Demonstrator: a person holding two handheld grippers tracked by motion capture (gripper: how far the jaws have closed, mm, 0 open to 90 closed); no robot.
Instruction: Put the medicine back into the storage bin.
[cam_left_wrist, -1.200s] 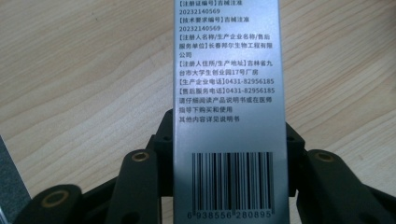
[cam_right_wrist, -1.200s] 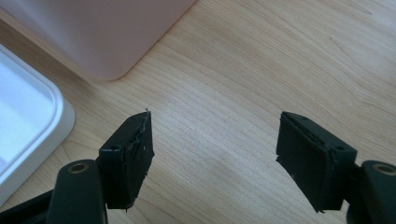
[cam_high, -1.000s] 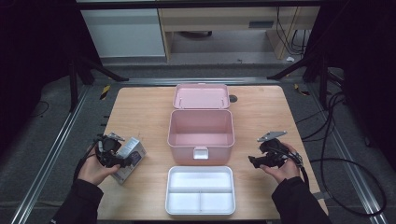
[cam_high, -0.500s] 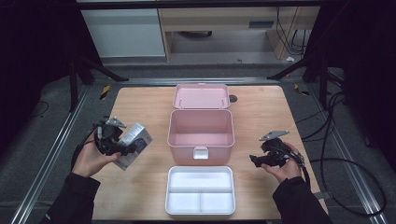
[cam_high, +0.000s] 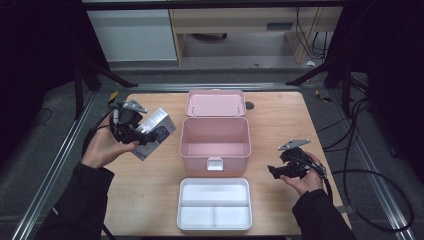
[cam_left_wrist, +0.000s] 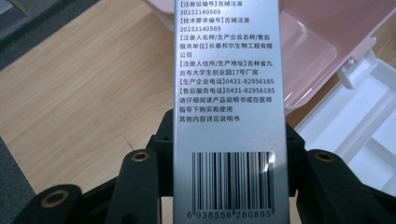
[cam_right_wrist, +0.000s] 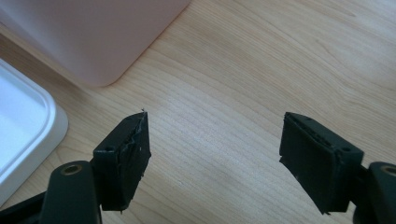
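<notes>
My left gripper (cam_high: 141, 135) is shut on a silvery carton (cam_high: 157, 130) and holds it in the air to the left of the open pink box (cam_high: 215, 142). In the left gripper view the carton (cam_left_wrist: 229, 84) shows printed text and a barcode, clamped between the black jaws of the left gripper (cam_left_wrist: 231, 158). My right gripper (cam_high: 275, 171) hovers low over the table, right of the pink box. Its jaws have just been opening a little further. They stand open in the right gripper view (cam_right_wrist: 215, 154), with bare wood between them.
The pink box's lid (cam_high: 216, 103) lies folded back behind it. A white divided tray (cam_high: 214, 186) lies at the front edge, just before the pink box. The wooden table (cam_high: 280, 120) has bare surface to the right and at the front left.
The left hand has lifted the carton off the table, up and toward the back. The right hand has stayed in place.
</notes>
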